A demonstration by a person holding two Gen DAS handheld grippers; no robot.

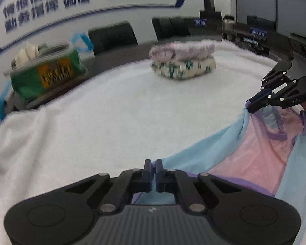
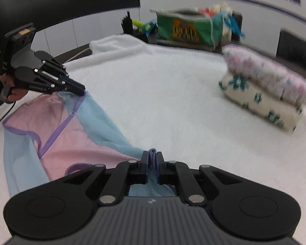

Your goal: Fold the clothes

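A white cloth covers the tabletop from edge to edge, presumably to give a soft, clean bed for folding. On the near part of it lies the garment — thin, pink down the middle, light blue at the sides, purple at the hems — slack and rumpled, and stretched between the two tools, so each grip looks meant to keep one corner under control while the fabric is drawn out flat. Well apart from it, farther up the cloth, a stack of two folded pieces sits out of the working space, likely finished work. Off the cloth's edge stands a green bag with more fabric showing at its mouth, though blur hides what exactly. The left tool is clenched on the garment's edge, a sliver of purple trim between its tips. The right tool is likewise clenched, a bunched purple hem pinched in its jaws.
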